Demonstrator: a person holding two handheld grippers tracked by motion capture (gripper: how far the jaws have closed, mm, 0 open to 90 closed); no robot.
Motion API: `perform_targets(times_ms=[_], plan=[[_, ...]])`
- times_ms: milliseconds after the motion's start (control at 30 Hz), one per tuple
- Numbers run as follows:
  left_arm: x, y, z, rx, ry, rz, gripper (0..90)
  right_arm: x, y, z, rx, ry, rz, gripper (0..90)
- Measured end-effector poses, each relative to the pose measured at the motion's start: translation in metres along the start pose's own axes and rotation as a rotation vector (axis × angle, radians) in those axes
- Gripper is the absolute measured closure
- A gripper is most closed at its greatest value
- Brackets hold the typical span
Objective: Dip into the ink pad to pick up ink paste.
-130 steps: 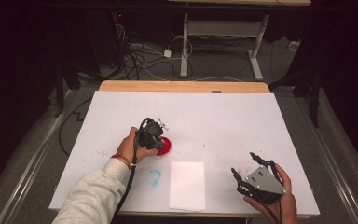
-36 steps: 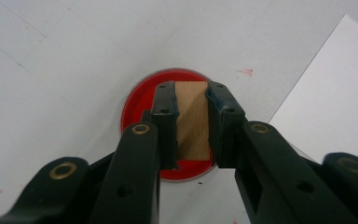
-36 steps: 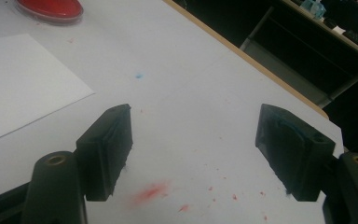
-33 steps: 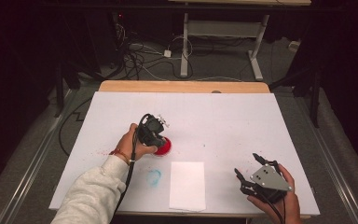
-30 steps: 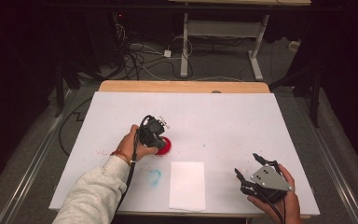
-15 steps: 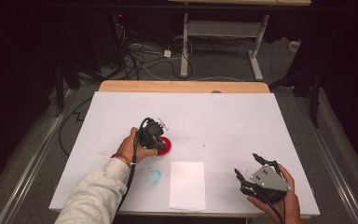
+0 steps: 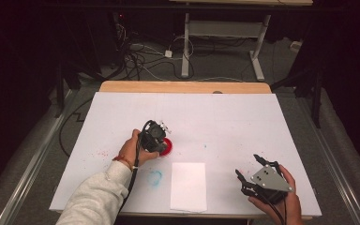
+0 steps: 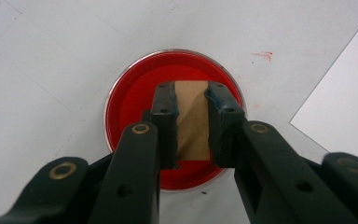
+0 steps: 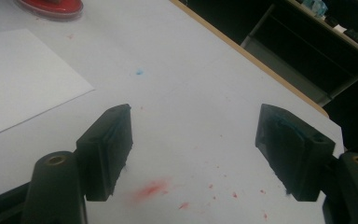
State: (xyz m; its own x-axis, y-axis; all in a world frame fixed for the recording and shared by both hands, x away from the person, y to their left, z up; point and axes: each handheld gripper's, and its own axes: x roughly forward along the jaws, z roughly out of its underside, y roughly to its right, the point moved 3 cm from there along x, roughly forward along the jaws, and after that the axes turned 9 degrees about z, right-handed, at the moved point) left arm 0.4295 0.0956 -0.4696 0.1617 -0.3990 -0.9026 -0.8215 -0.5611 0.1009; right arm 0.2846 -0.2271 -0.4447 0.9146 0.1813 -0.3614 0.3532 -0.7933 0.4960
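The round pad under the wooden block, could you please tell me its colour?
Red pad, clearest in the left gripper view.

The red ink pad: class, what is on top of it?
A wooden stamp block, clamped by the left tool, sits on the red ink pad. The block's underside and the ink beneath it are covered.

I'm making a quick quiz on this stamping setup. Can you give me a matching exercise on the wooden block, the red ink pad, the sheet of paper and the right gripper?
Things:
1. wooden block
2. red ink pad
3. sheet of paper
4. right gripper

States or places:
A. lies flat near the table's front edge, nothing on it
B. open, nothing between its jaws
C. clamped in the left gripper
D. round, right under the left gripper

Pairs: 1-C, 2-D, 3-A, 4-B
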Motion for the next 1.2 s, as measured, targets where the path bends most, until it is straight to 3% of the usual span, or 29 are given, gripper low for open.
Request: perform_targets(times_ms=[433,933,1033,1100,1200], plan=[[0.000,-0.005,0.002,-0.008,0.015,0.034,73.5,0.005,0.001,-0.002,0.006,0.003,0.002,28.0],[0.001,-0.004,0.002,-0.005,0.013,0.029,73.5,0.009,0.001,-0.003,0.011,0.002,-0.010,28.1],[-0.001,-0.006,0.003,-0.014,0.027,0.041,73.5,0.009,0.002,-0.003,0.019,0.002,-0.007,28.0],[-0.004,-0.006,0.005,-0.015,0.034,0.014,73.5,0.008,0.002,-0.005,0.017,0.007,-0.008,28.0],[-0.014,-0.008,0.008,-0.019,0.093,0.035,73.5,0.007,0.002,-0.006,0.022,0.013,-0.009,27.9]])
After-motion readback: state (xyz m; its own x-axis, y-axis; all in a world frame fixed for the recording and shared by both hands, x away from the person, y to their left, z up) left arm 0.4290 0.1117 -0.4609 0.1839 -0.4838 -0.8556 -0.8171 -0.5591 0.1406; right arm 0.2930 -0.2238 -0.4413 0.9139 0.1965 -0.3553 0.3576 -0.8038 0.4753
